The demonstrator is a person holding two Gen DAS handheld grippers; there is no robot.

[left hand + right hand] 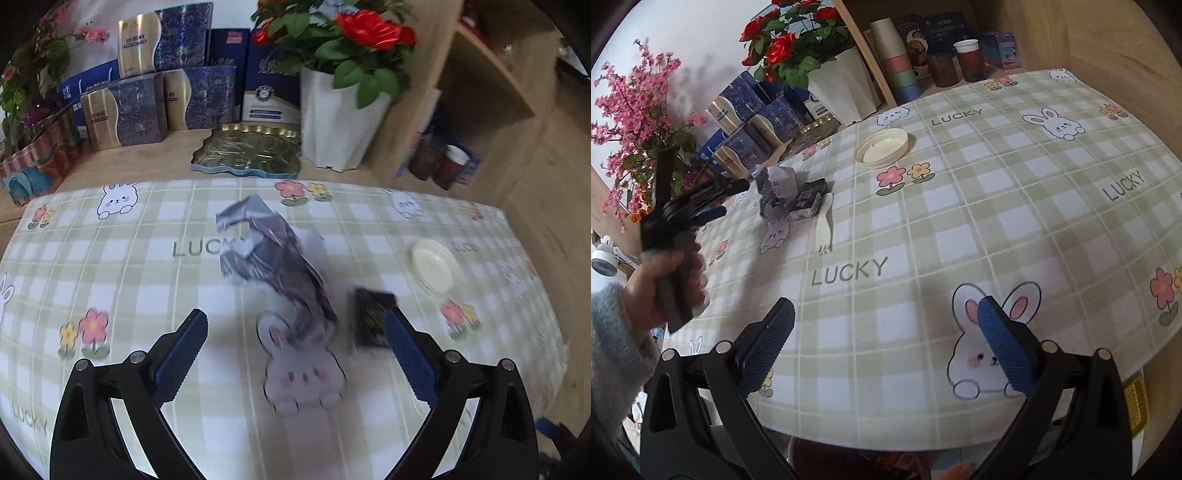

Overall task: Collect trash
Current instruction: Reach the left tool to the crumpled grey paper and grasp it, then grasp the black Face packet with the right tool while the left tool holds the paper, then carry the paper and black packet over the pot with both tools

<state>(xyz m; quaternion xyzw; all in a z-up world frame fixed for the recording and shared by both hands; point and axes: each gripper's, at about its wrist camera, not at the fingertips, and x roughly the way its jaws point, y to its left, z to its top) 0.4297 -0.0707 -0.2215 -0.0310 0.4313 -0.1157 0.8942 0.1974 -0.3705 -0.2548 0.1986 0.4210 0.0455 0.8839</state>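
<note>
A crumpled grey paper wad (269, 254) lies on the checked tablecloth (122, 280), just ahead of my open left gripper (295, 325). A small dark packet (371, 317) sits beside the wad, close to the right finger. A cream plastic lid (432, 266) rests farther right. In the right wrist view the paper wad (775, 188), the dark packet (809, 199), a pale plastic fork (824, 225) and the lid (881, 146) lie far ahead. My right gripper (886, 314) stands open and empty over the cloth. A hand holds the left gripper (733, 197) next to the wad.
Blue and gold gift boxes (155, 99), a gold tin (251, 151) and a white pot of red roses (340, 122) line the table's back. Cups (897, 62) stand on a wooden shelf at the right. Pink blossoms (639, 110) rise at the left.
</note>
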